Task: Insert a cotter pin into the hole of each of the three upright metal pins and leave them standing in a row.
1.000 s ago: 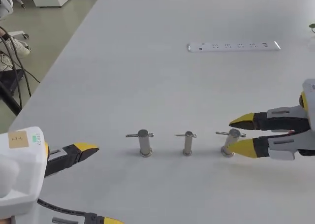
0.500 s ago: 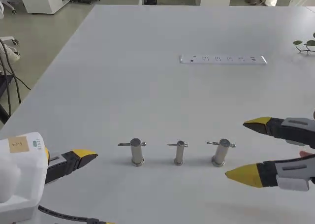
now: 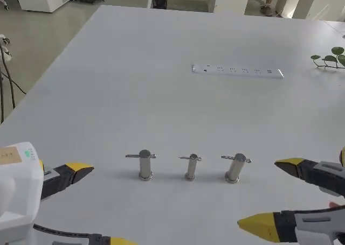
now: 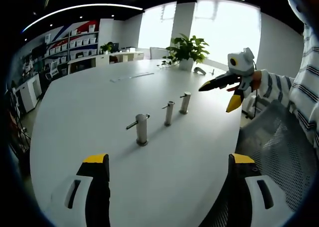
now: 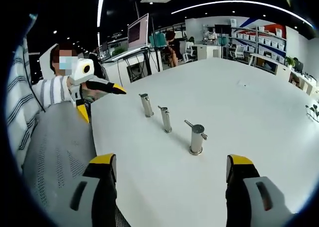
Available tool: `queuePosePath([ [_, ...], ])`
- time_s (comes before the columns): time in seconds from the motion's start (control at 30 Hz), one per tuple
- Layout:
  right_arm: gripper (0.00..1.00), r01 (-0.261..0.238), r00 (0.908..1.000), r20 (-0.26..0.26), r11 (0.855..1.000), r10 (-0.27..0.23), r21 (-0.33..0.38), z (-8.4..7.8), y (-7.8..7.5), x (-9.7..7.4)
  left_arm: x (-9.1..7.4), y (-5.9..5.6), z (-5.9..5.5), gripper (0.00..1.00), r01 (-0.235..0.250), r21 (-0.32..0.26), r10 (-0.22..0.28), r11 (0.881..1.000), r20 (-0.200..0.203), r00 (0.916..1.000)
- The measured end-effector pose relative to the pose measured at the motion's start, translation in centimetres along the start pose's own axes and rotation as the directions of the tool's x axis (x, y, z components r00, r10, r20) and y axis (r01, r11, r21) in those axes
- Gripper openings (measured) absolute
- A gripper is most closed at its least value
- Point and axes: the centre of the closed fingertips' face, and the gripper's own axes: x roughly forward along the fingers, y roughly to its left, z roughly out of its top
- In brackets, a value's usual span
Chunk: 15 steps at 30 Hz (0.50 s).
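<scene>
Upright silver metal pins stand in a row across the lower centre of the head view on the pale grey worktop [image 3: 161,83]: left pin [image 3: 144,167], middle pin [image 3: 191,168] and right pin [image 3: 234,169]. Each carries a thin wire cotter pin [image 3: 133,156] lying crosswise near its top. The black yellow-tipped left claw [image 3: 108,204], at lower left, and the matching right claw [image 3: 259,192], at lower right, both hang released and empty, apart from the row. By the look of it, only withdrawal is left. Both claws are best drawn away level and slowly, with extra room given to the right pin, the nearest, so that none tips. Whether each cotter pin passes fully through its hole is too small to tell, and the frame edges cut off both claws' bodies.
</scene>
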Motion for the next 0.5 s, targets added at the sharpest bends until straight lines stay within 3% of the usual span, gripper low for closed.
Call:
queuePosePath([
  [0.17,0.91,0.027,0.9996,-0.014,0.998,-0.026,0.054,-0.7,0.5,-0.4,-0.2,0.1,0.5,0.98,-0.018,-0.037,0.019,0.999,0.026,0.9995],
  [0.2,0.91,0.068,0.9974,-0.027,0.995,-0.067,0.067,-1.1,0.1,-0.6,-0.2,0.1,0.5,0.98,-0.019,-0.039,0.020,0.999,0.026,0.9995],
  [0.3,0.93,0.110,0.9935,-0.040,0.989,-0.107,0.099,-1.5,-0.2,-0.9,-0.1,0.2,0.3,0.98,-0.028,-0.062,0.029,0.998,0.022,0.9993],
  [0.5,0.94,0.109,0.9936,-0.045,0.986,-0.104,0.126,-1.9,0.6,-1.2,0.0,0.2,-0.2,0.99,-0.041,-0.089,0.042,0.995,0.014,0.9990],
])
